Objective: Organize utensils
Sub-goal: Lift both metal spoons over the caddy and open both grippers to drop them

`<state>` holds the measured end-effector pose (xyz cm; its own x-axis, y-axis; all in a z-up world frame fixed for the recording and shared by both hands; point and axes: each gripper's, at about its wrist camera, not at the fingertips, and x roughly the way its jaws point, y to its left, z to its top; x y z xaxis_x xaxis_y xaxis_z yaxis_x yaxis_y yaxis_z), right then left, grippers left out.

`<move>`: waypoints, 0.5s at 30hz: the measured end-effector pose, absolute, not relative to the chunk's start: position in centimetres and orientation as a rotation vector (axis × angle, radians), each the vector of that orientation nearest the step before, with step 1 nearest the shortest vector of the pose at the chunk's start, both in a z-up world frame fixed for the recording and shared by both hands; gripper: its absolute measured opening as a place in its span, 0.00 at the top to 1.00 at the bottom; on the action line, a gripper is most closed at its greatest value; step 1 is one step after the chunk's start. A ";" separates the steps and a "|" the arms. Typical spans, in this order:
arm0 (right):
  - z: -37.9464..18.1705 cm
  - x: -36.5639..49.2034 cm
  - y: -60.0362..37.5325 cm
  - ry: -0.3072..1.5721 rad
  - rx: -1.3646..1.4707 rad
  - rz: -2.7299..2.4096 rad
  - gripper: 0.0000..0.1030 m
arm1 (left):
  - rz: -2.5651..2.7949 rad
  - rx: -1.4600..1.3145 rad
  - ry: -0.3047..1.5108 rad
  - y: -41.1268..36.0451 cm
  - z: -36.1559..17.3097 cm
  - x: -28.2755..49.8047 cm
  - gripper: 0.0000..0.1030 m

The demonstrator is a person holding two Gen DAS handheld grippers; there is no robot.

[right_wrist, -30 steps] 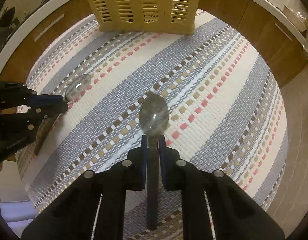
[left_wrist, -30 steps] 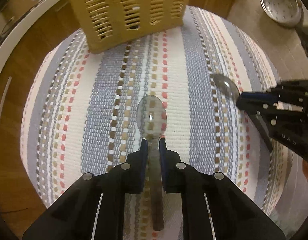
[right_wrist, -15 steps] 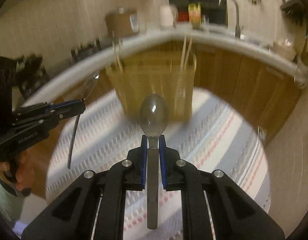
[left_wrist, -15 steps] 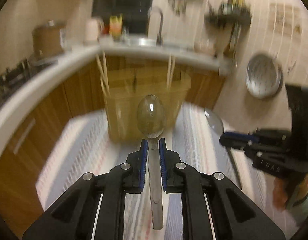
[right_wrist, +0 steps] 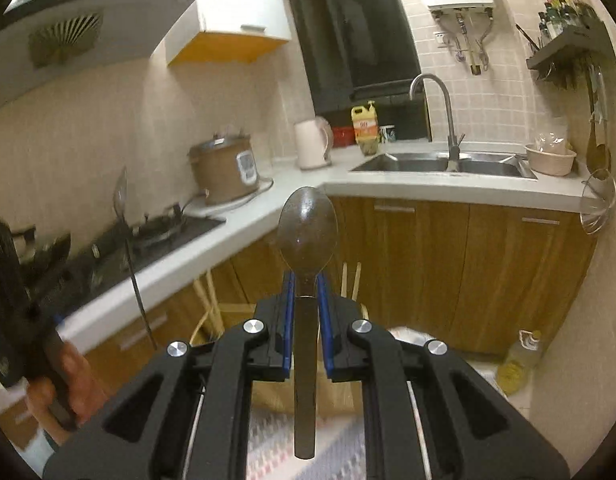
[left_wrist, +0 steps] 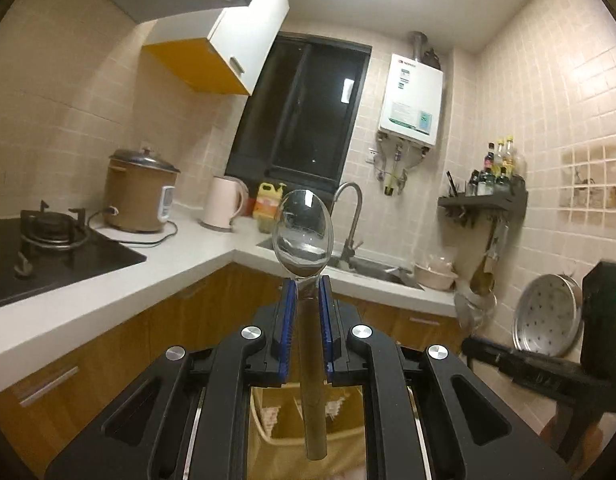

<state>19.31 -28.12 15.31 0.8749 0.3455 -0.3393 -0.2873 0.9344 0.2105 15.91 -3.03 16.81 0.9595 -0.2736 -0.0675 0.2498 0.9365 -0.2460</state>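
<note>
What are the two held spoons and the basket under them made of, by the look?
Left spoon: polished metal, likely stainless steel; its bowl mirrors the room. Right spoon: metal too, with a duller, darker sheen. Basket: tan and mostly hidden; probably plastic, but these views leave it open.

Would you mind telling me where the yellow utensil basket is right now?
The yellow utensil basket sits low in both wrist views, mostly hidden behind the right gripper and the spoon it holds; it stands on the striped mat before the wooden cabinets.
</note>
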 end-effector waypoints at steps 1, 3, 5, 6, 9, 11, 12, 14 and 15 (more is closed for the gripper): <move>15.4 20.0 -28.2 0.371 0.165 0.325 0.91 | -0.262 -0.242 0.102 -3.0 16.5 16.7 0.90; 15.4 22.4 -28.3 0.377 0.204 0.331 0.91 | -0.259 -0.246 0.104 -3.3 15.8 18.3 0.90; 15.2 24.2 -28.5 0.372 0.221 0.314 0.91 | -0.263 -0.248 0.116 -3.3 15.0 19.8 0.90; 15.1 25.1 -28.5 0.362 0.222 0.302 0.91 | -0.266 -0.254 0.124 -3.3 14.5 20.7 0.90; 14.4 26.9 -28.4 0.347 0.229 0.286 0.91 | -0.259 -0.256 0.136 -3.5 13.4 22.1 0.90; 13.6 27.2 -27.9 0.323 0.216 0.268 0.91 | -0.248 -0.256 0.141 -3.2 12.5 22.8 0.90; 13.1 27.3 -27.7 0.302 0.207 0.279 0.91 | -0.245 -0.259 0.146 -3.0 12.0 23.2 0.90; 12.0 26.6 -27.1 0.234 0.183 0.319 0.91 | -0.226 -0.263 0.152 -3.0 11.3 23.6 0.90; 11.5 26.3 -26.9 0.206 0.159 0.322 0.91 | -0.212 -0.259 0.154 -2.9 11.0 23.8 0.90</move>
